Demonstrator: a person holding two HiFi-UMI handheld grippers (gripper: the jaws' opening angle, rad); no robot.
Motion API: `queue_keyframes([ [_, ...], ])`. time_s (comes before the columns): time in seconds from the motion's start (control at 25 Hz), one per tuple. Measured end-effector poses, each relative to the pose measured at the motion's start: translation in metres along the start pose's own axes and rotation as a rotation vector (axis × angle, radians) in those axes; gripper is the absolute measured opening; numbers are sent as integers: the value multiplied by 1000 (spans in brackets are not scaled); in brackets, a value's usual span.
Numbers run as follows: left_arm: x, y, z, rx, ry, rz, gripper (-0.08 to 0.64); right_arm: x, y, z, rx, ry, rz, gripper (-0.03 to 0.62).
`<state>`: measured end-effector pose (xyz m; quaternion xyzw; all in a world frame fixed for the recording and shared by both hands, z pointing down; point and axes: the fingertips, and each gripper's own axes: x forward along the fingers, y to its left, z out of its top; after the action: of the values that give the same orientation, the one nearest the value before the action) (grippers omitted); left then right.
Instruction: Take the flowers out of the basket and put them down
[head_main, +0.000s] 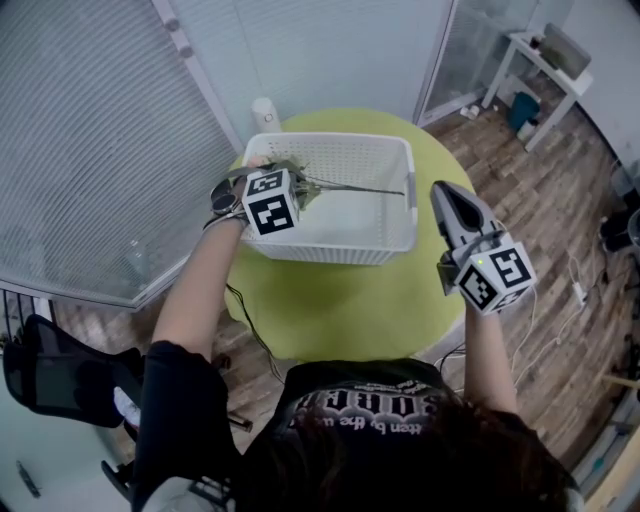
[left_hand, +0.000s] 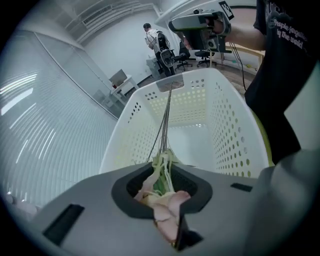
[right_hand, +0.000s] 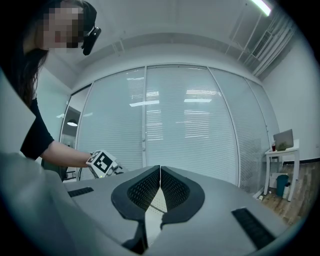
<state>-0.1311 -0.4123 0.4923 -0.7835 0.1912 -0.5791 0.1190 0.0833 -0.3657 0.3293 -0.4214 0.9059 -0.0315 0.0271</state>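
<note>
Office: glass partitions (right_hand: 185, 130), desk (head_main: 548, 62), swivel chairs (left_hand: 183, 50).

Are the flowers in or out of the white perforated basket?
Partly in: the left gripper is shut on the pink flower heads, but their thin stems reach inside the white basket.

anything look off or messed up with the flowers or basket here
The left gripper is shut on the flowers at the pink petal end, not the stems, so the petals look squashed between the jaws. The thin stems reach across the white basket. The basket sits upright on the green table; nothing spilled.
</note>
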Motion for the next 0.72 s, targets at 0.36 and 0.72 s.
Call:
queue_keyframes([
  [0.36, -49, 20, 34, 49, -81, 136, 64, 1, 11, 11, 2, -25, 4, 29],
  [0.72, -97, 12, 47, 84, -71, 180, 64, -13, 28, 16, 5, -46, 19, 29],
])
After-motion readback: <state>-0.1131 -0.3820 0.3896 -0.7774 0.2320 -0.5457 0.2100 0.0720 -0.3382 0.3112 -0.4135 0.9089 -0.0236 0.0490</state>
